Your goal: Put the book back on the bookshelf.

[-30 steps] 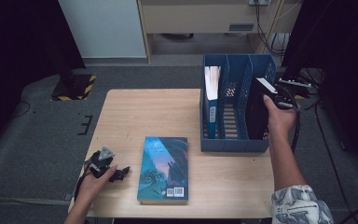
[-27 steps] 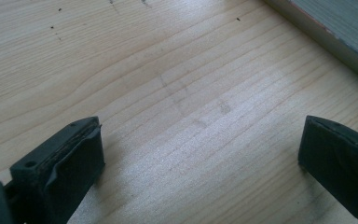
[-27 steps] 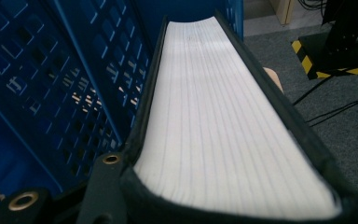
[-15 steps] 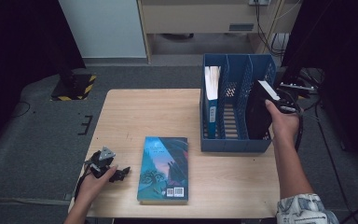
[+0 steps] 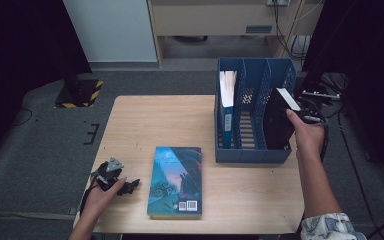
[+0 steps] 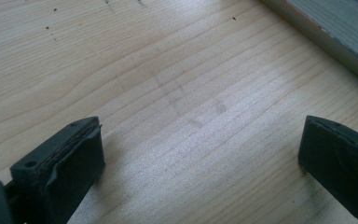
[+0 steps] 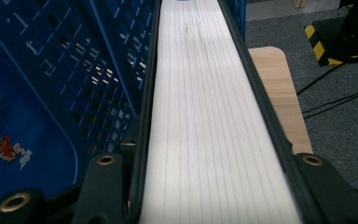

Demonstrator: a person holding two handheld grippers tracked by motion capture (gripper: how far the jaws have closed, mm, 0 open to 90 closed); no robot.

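Right gripper (image 7: 205, 186) clamps the black-covered thick book (image 5: 278, 125) standing in the rightmost slot of the blue plastic file rack (image 5: 250, 152), nearly placed, while the teal illustrated hardcover book (image 5: 175, 180) lies unfiled beside the wide-open left gripper (image 5: 125, 186)

A light wooden desk (image 5: 170, 120) with rounded corners stands on grey carpet and carries a few things. A blue file rack (image 5: 250, 150) with upright dividers stands at its far right corner, reaching about halfway toward the near edge, with a white-and-blue book (image 5: 226, 107) upright in its leftmost slot and a black book (image 5: 276, 125) standing tilted in its rightmost slot. A teal paperback (image 5: 176, 180) lies flat, cover up, close to the near edge around the middle, just left of the rack's near left corner and apart from it, while the far left part of the desk is bare wood.
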